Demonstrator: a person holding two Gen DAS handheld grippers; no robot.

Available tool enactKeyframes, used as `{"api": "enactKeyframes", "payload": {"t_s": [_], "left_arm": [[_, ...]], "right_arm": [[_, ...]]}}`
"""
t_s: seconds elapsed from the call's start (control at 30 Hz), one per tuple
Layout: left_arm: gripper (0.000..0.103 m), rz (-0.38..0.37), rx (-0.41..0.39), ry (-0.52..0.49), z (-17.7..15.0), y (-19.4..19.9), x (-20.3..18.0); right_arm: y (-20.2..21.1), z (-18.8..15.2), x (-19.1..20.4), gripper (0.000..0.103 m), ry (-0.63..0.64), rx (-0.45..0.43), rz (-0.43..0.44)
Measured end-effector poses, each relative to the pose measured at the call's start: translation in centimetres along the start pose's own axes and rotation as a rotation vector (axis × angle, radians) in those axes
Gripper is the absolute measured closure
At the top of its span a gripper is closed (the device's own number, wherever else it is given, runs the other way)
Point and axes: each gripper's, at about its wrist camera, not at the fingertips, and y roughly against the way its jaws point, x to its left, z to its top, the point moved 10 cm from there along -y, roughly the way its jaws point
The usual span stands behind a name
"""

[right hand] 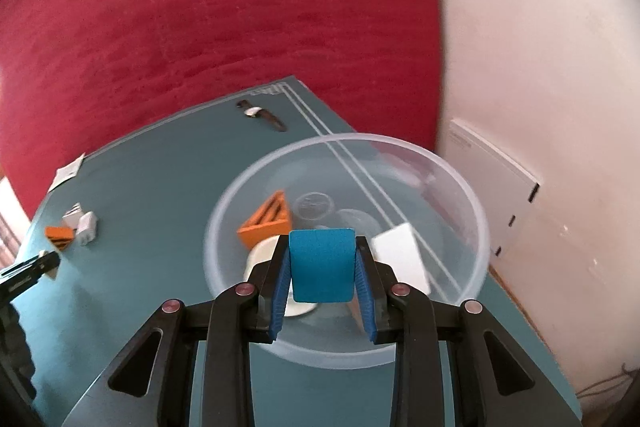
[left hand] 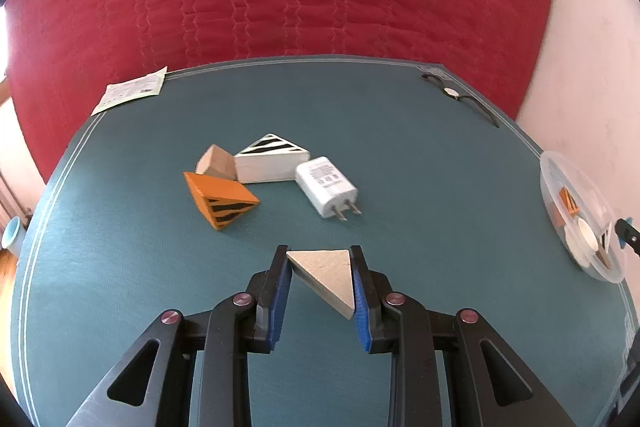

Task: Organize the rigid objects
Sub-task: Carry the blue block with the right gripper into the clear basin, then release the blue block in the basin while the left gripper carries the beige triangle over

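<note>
The blue block (right hand: 322, 264), gripped by the right tool (right hand: 322, 281), hangs over the clear bowl (right hand: 472, 203) that already holds some pieces, while the left tool (left hand: 320, 281) grips a plain wedge (left hand: 326, 277), and beyond it three wedges and a charger (left hand: 328, 185) remain on the counter (left hand: 120, 267).

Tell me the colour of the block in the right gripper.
Plain blue block, clamped in the right gripper above the clear bowl; the right wrist view shows it best.
</note>
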Motion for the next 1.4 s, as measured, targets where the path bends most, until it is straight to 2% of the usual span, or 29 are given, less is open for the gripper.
{"api": "enactKeyframes", "payload": {"t_s": [0.23, 0.6, 0.97, 1.2, 1.4], "left_arm": [[0.073, -0.031, 0.0, -0.018, 0.1, 0.6, -2.3], [0.073, -0.104, -0.012, -0.08, 1.0, 1.5, -8.6], [0.073, -0.187, 0.0, -0.184, 1.6, 1.1, -16.9], [0.073, -0.236, -0.007, -0.274, 1.9, 0.6, -22.5], [0.073, -0.262, 0.004, -0.306, 2.0, -0.3, -25.5]], "right_arm": [[-0.8, -0.4, -1.3, 0.07, -0.01, 0.025, 0.012], [-0.3, -0.9, -2.7, 0.07, 0.012, 0.015, 0.013], [1.5, -1.1, -2.8, 0.069, 0.078, -0.068, 0.001], [2.1, -1.1, -3.7, 0.068, 0.054, -0.093, 0.01], [2.4, -0.9, -4.8, 0.064, 0.012, -0.1, 0.021]]}}
